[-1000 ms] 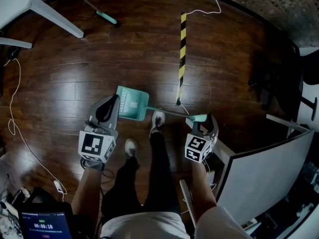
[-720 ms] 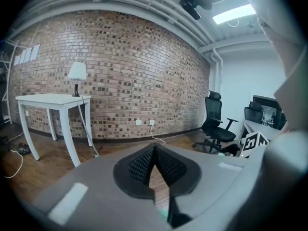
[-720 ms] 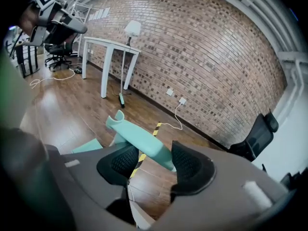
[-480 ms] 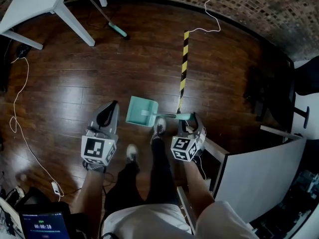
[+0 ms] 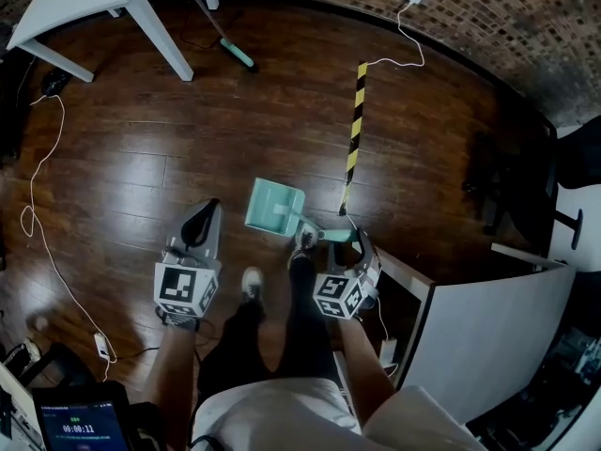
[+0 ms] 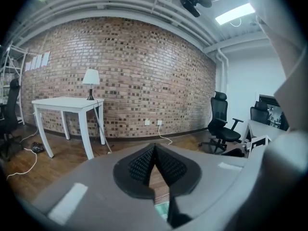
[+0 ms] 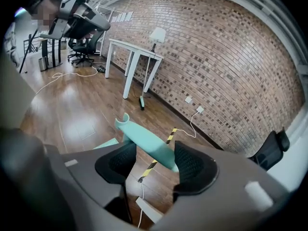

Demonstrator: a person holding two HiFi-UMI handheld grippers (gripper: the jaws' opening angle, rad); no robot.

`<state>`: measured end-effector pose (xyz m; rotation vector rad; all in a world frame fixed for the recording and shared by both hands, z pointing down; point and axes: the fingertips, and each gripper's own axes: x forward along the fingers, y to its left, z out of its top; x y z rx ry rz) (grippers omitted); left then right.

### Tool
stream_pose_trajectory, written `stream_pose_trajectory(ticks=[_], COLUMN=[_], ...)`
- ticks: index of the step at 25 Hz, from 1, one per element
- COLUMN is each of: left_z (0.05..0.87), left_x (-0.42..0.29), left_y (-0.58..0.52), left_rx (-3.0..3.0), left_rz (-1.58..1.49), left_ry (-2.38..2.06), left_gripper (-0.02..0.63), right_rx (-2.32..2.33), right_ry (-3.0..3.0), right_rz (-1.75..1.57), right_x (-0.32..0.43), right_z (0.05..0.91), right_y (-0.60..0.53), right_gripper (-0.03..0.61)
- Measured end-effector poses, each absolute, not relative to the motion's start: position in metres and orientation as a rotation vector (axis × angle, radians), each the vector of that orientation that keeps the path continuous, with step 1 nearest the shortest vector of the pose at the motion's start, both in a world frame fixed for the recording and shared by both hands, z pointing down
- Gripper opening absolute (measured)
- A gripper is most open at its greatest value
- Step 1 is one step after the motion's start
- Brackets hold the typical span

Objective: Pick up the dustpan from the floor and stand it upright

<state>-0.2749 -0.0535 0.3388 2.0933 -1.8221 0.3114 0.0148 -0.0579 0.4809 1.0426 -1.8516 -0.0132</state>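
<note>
The teal dustpan (image 5: 274,207) stands tilted on the wood floor just ahead of the person's shoes, its pan facing the camera in the head view. Its handle (image 7: 147,146) runs back between the pads of my right gripper (image 5: 349,239). Those jaws are opening: a gap shows on the left side of the handle, which lies close by the right pad (image 7: 192,165). In the right gripper view the right gripper (image 7: 154,163) points down at the floor. My left gripper (image 5: 202,218) hangs left of the pan, apart from it. In its own view the left gripper (image 6: 153,152) is shut on nothing.
A white table (image 5: 84,7) and a leaning broom (image 5: 235,54) stand at the back left. Yellow-black tape (image 5: 354,130) runs along the floor beyond the pan. A white cable (image 5: 38,186) trails at the left. A white desk panel (image 5: 488,336) and a black chair (image 5: 507,186) are at the right.
The dustpan has tipped up more steeply, its handle looking shorter from above. My right gripper has drawn left toward the shoes and its jaws have widened round the handle. The left gripper has risen slightly.
</note>
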Motion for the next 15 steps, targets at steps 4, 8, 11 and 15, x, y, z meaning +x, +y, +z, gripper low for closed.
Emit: stream_pose_trajectory(ticks=[4, 8, 11, 15], left_z=[0.334, 0.324, 0.316, 0.289], left_x=[-0.268, -0.249, -0.242, -0.239], left_y=[-0.038, -0.023, -0.009, 0.008], left_rx=[2.124, 2.191, 2.205, 2.235], left_rz=[0.325, 0.347, 0.348, 0.325], left_ry=[-1.791, -1.735, -1.723, -1.739], left_gripper=[0.0, 0.0, 0.0, 0.0], right_rx=[1.015, 1.0, 0.98, 1.032], right_ry=[-1.844, -1.862, -1.884, -1.891], right_rz=[0.008, 0.042, 0.077, 0.211], right_x=[0.023, 0.028, 0.026, 0.03], right_z=[0.482, 0.475, 0.467, 0.444], right_y=[-0.04, -0.03, -0.018, 0.003], right_gripper=[0.264, 0.258, 0.259, 0.258])
